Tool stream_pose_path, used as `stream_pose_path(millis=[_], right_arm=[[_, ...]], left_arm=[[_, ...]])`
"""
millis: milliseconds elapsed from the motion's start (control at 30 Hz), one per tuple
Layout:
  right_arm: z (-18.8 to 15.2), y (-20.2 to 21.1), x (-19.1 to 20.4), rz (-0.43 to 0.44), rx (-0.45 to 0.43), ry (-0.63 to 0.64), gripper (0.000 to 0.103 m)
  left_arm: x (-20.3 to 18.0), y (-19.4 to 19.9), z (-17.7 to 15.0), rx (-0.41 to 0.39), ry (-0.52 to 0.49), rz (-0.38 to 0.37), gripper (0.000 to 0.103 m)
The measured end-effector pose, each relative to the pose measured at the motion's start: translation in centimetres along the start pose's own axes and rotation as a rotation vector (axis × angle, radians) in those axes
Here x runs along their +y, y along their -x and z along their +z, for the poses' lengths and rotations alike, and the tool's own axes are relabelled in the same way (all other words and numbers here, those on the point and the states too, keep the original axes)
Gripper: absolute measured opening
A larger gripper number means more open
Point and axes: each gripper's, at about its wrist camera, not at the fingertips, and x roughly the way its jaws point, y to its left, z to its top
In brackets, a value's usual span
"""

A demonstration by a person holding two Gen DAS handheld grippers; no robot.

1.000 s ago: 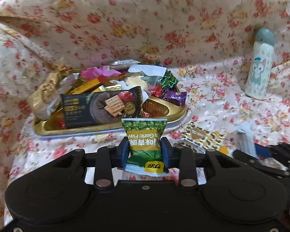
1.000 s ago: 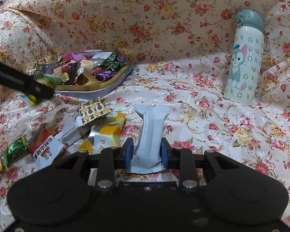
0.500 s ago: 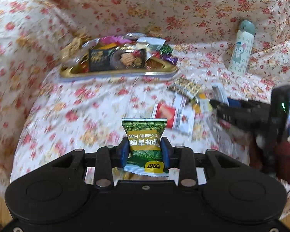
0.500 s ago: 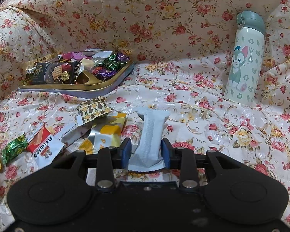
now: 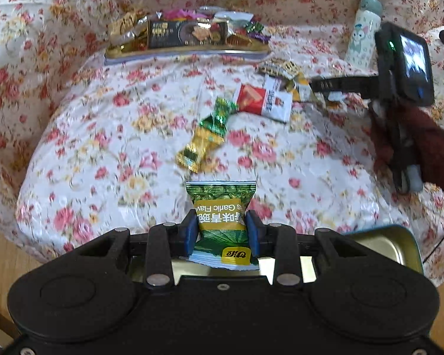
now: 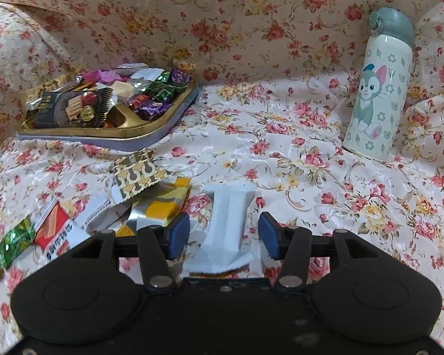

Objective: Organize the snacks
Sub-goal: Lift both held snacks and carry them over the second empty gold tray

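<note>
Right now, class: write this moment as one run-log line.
left gripper: shut on green packet | right gripper: jaws opening, white packet between, untouched | tray: loaded

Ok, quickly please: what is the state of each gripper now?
Left gripper: shut on the green snack packet.
Right gripper: jaws opening; the white packet lies between them, pads not touching it.
</note>
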Motion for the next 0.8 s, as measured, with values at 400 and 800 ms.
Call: stream_pose_path(millis=[400,800], right_arm=[[-0.4,1.6,0.2,-0.03,0.044,-0.048,0.023],[-4.1,13.7,0.0,0.028,-0.027,-0.147,0.023]], left_arm=[[-0.1,0.9,-1.8,0.001,0.007,0.001,0.043],[0.2,2.4,-4.3,0.003,0.049,0.009,0.043]])
